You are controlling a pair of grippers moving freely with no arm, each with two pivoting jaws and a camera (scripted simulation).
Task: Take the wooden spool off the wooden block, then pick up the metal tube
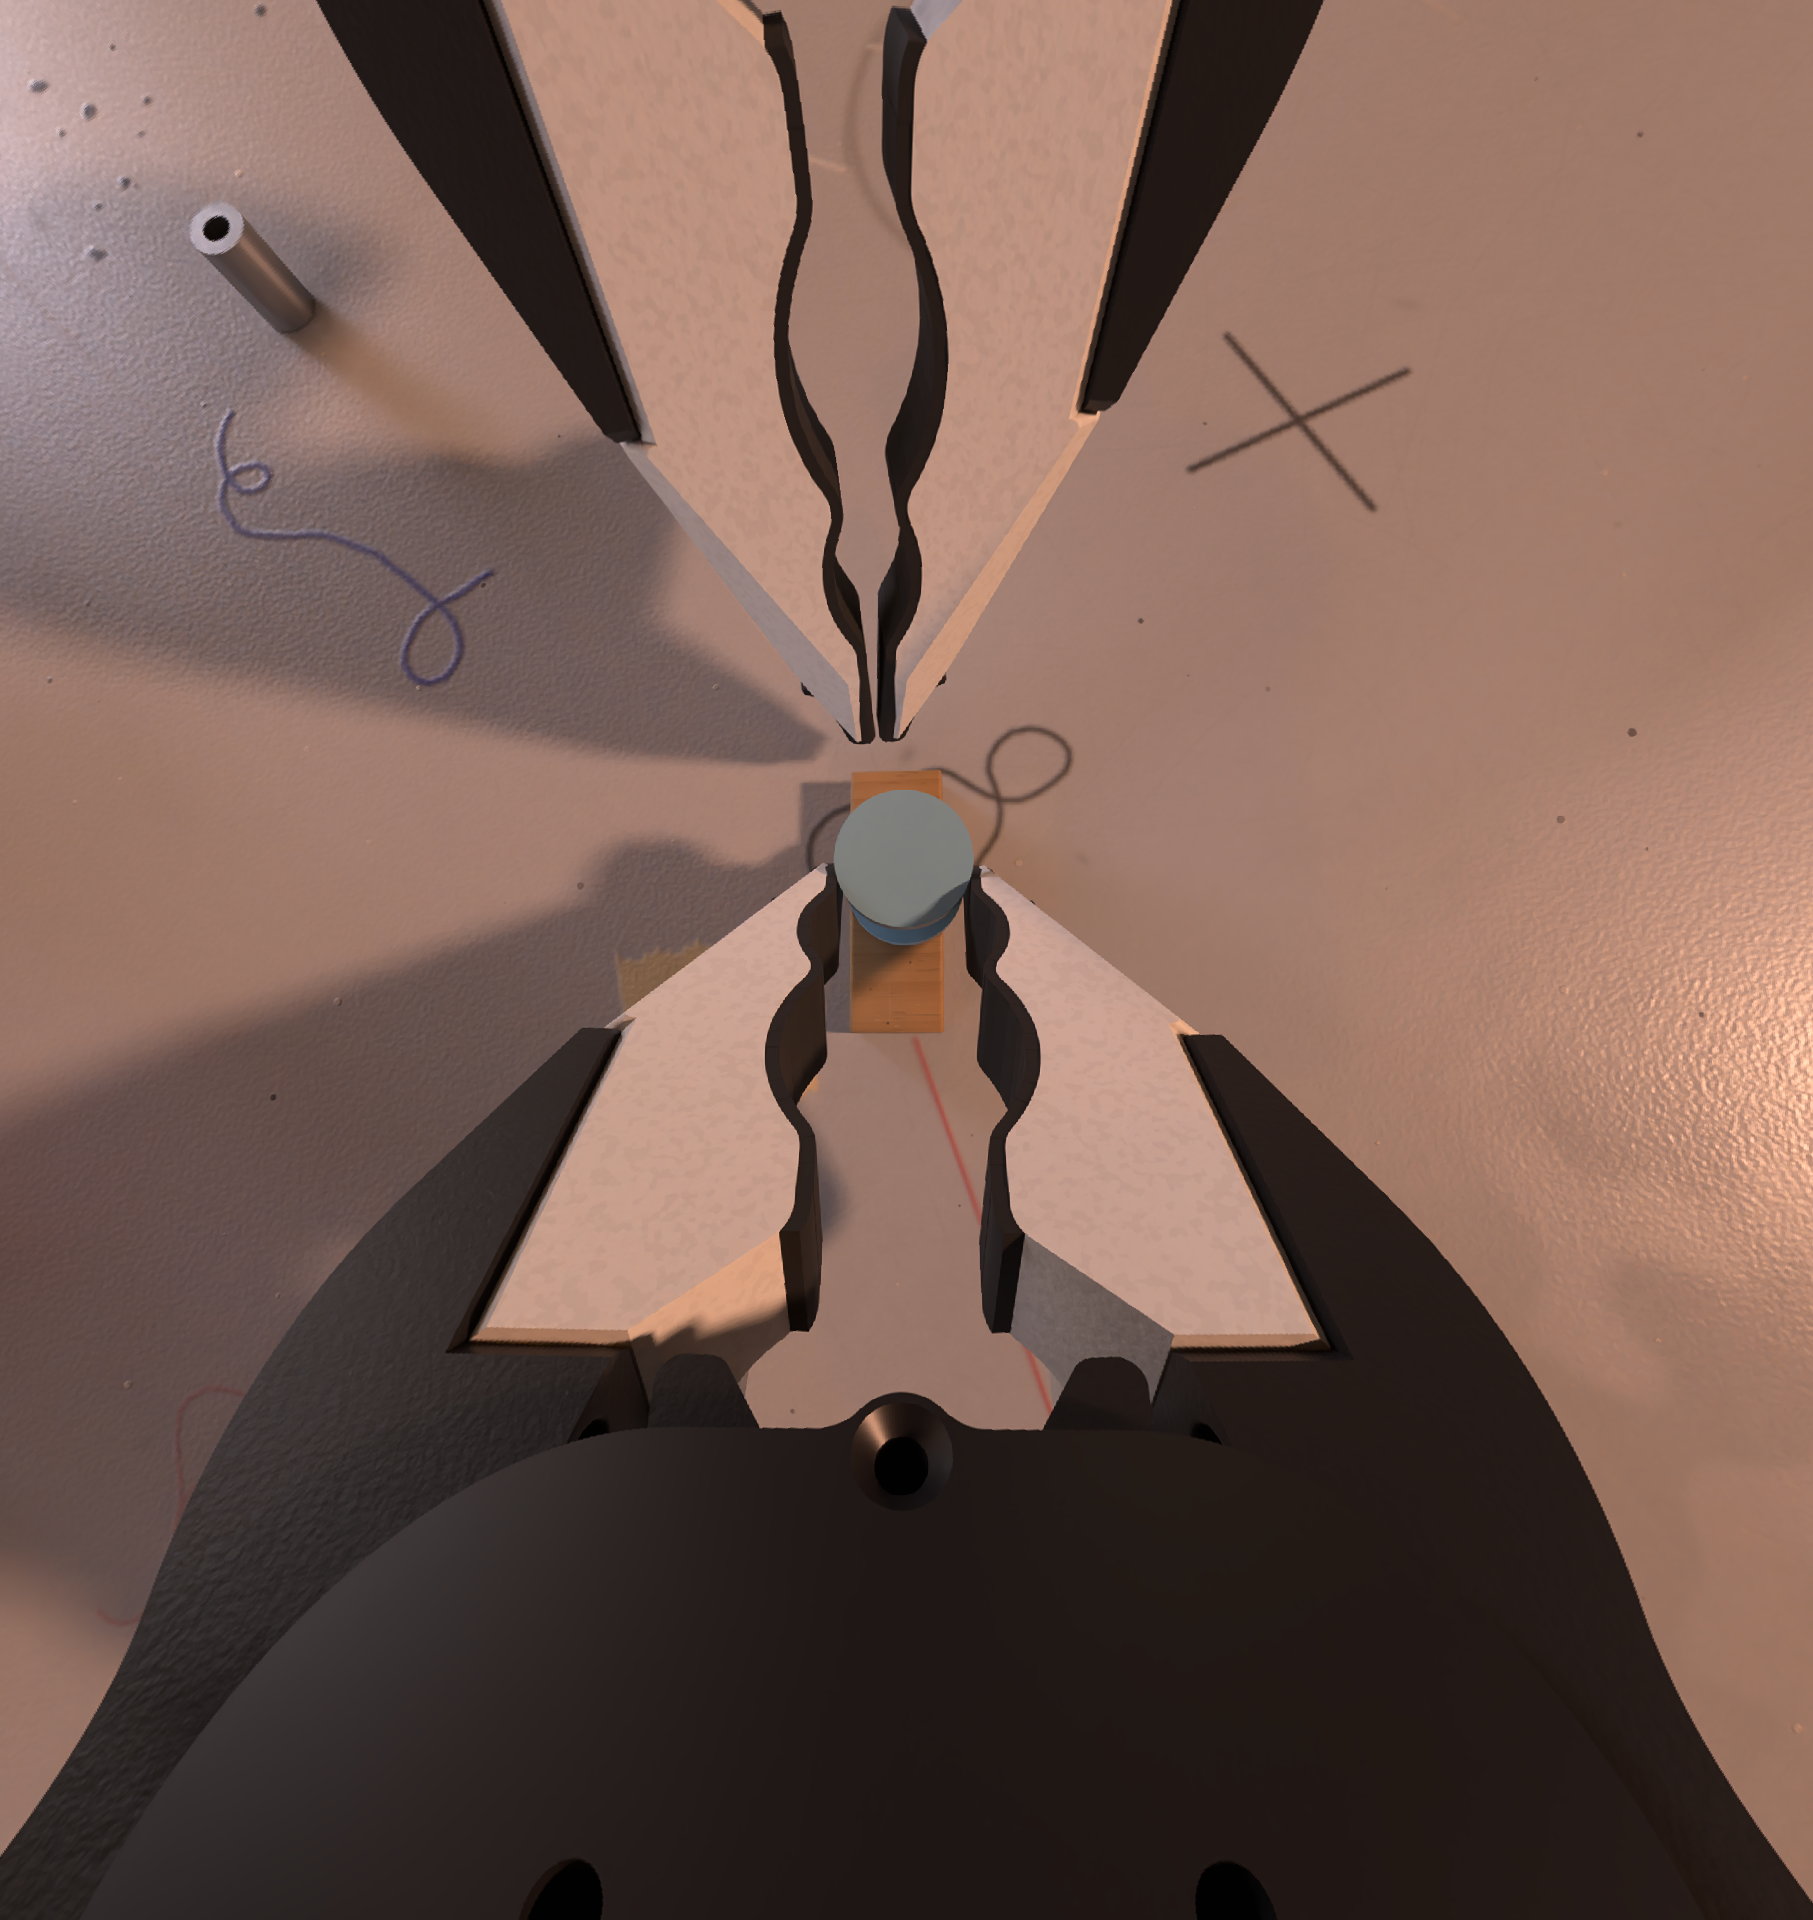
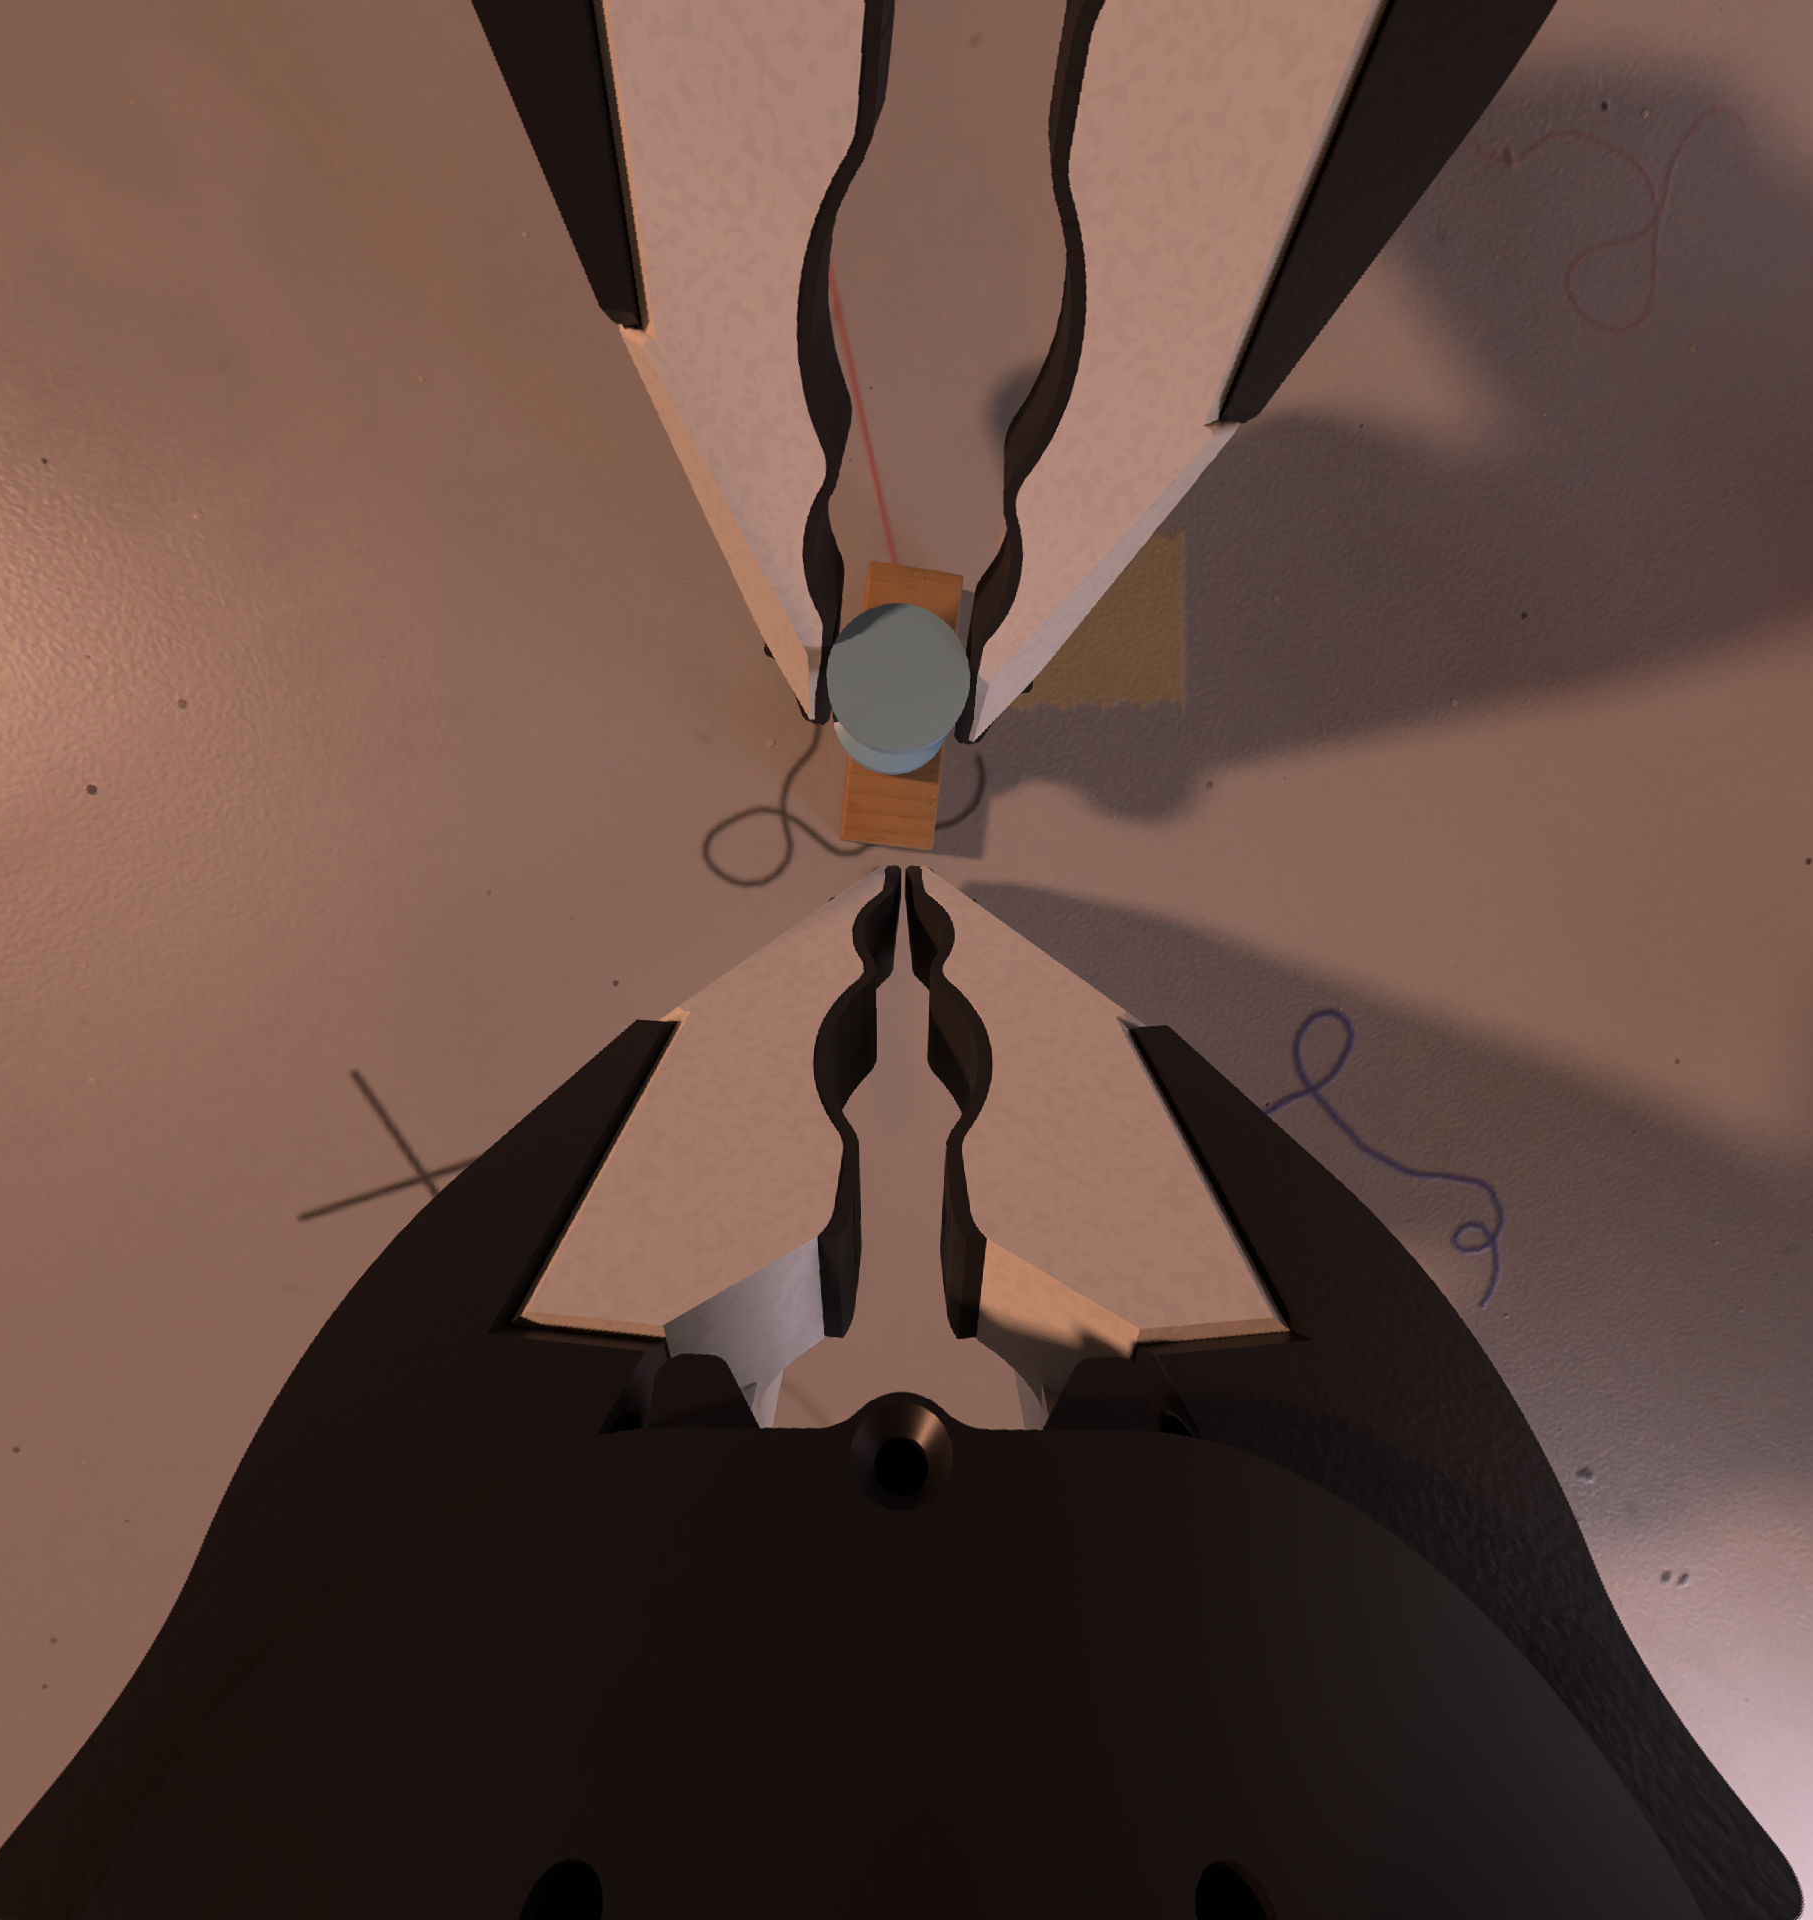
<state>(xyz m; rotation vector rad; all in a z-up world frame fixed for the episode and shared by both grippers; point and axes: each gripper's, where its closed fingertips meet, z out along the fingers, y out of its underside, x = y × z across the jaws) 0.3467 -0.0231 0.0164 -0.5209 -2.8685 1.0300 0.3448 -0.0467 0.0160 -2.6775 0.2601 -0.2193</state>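
A blue-grey spool [image 1: 902, 852] stands upright on a small wooden block [image 1: 897, 987] on the tan table. My left gripper [image 1: 904, 873] has a fingertip pressed on each side of the spool's top disc. The right wrist view shows the same: the spool [image 2: 897, 681], the block [image 2: 886, 810] and the left gripper [image 2: 894, 722] around it. My right gripper [image 2: 902, 873] is shut and empty, tips just short of the block's near end; it comes in from the top of the left wrist view [image 1: 874, 736]. A metal tube [image 1: 253, 270] lies far to the upper left.
A purple thread [image 1: 362, 551] lies between the tube and the block. A black thread [image 1: 1027, 769] curls beside the block. A drawn cross [image 1: 1297, 421] marks the table on the other side. A yellowish tape patch [image 2: 1120, 644] lies near the block.
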